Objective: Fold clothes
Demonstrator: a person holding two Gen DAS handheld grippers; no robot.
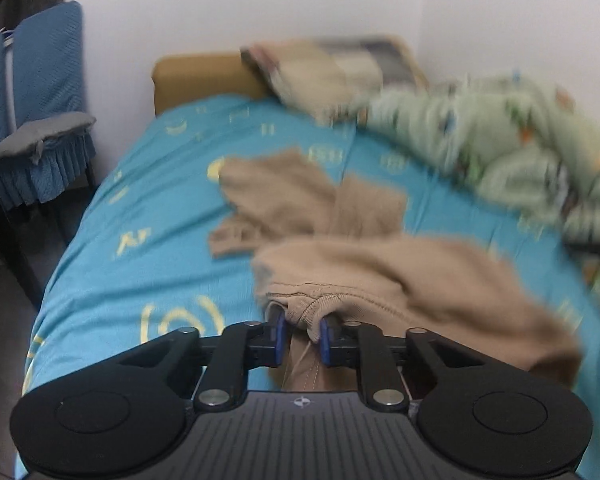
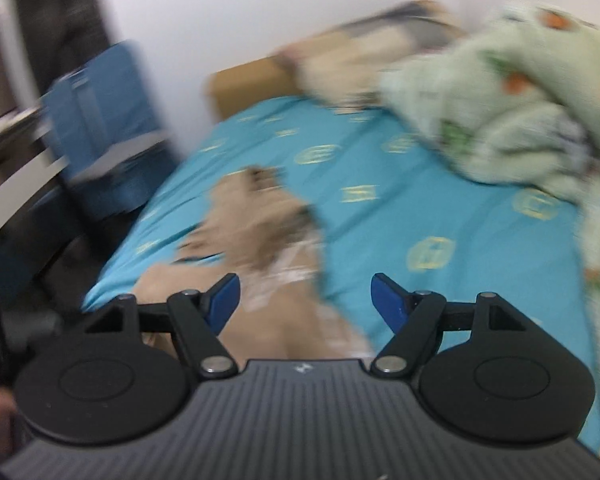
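One tan garment [image 1: 400,276] lies crumpled on the turquoise bed sheet [image 1: 148,200], spread from the near edge of the bed toward the middle. In the left wrist view its stitched, ribbed hem is bunched up at the near end. Both views are motion-blurred, the right one more so, and there the same garment [image 2: 260,220] shows only as a tan smear.

Left gripper [image 1: 302,330]: clenched on the hem. A fold of tan cloth sits pinched between the two blue pads [image 1: 278,334], and more cloth hangs below them toward the camera.

Right gripper [image 2: 304,298]: released, jaws standing wide apart. Its blue pads [image 2: 224,294] hover above the garment with nothing clamped (contact with the cloth below cannot be told through the blur).

Surroundings, outward from the garment:
- One pale green printed quilt [image 1: 500,140], heaped along the far right side of the bed, well apart from the left gripper. Its edge comes near the garment's right end.
- One beige patterned pillow [image 1: 332,72] at the head of the bed, partly under the quilt.
- One tan headboard [image 1: 196,80] against the white wall [image 1: 260,0].
- Blue-covered chairs [image 1: 40,100] beside the bed on the left (two backs visible, one grey seat pad).

Nothing lies on the sheet between the garment and the left bed edge. The sheet carries a scattered yellow print.
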